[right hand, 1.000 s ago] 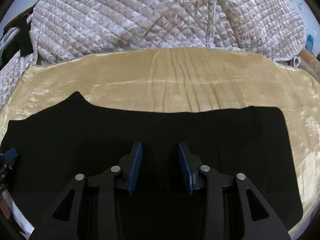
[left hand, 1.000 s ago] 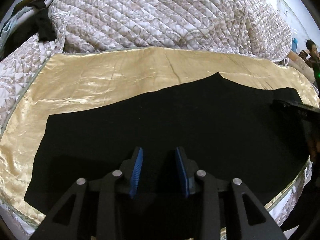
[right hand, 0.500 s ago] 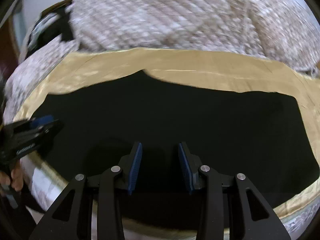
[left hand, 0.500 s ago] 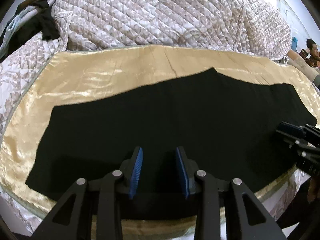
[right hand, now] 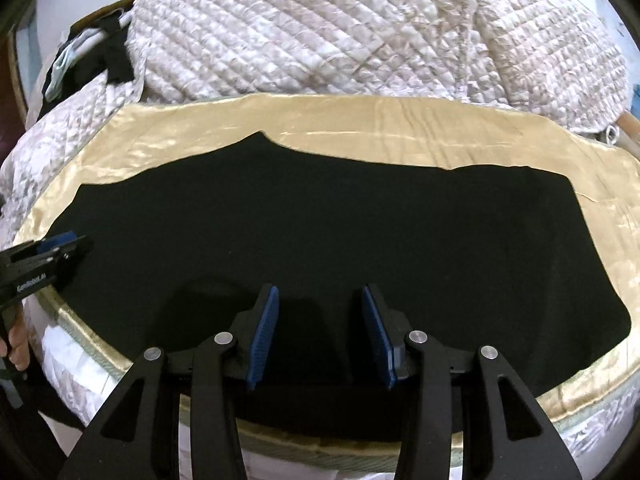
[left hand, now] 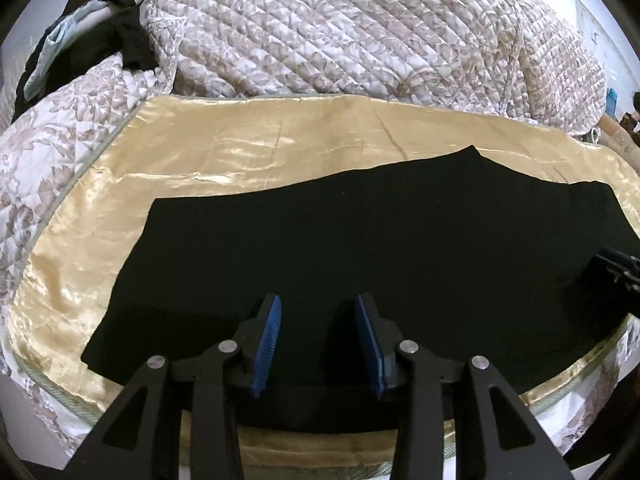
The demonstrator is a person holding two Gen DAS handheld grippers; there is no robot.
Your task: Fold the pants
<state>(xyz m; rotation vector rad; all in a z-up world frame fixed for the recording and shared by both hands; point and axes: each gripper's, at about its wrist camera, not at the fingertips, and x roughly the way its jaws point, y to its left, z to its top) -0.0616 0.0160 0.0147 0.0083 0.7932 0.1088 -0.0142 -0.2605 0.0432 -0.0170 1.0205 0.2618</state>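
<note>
Left wrist view: left gripper [left hand: 318, 312] parted with nothing between its blue pads — jaws just been opening — poised over the near edge of the black pants [left hand: 360, 240], which lie flat across the gold satin cloth [left hand: 224, 152] before a heaped quilt [left hand: 360, 32]. Right wrist view: right gripper [right hand: 318, 304] likewise agape and empty, jaws just been opening, above the pants' near edge — the other gripper at far left.

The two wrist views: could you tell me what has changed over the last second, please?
The right gripper has shifted sideways along the black pants, so the left gripper now shows at that view's left edge. Both grippers' jaws have just been opening a little, with nothing between them. The pants stay flat on the gold satin cloth, the quilt heaped behind.
</note>
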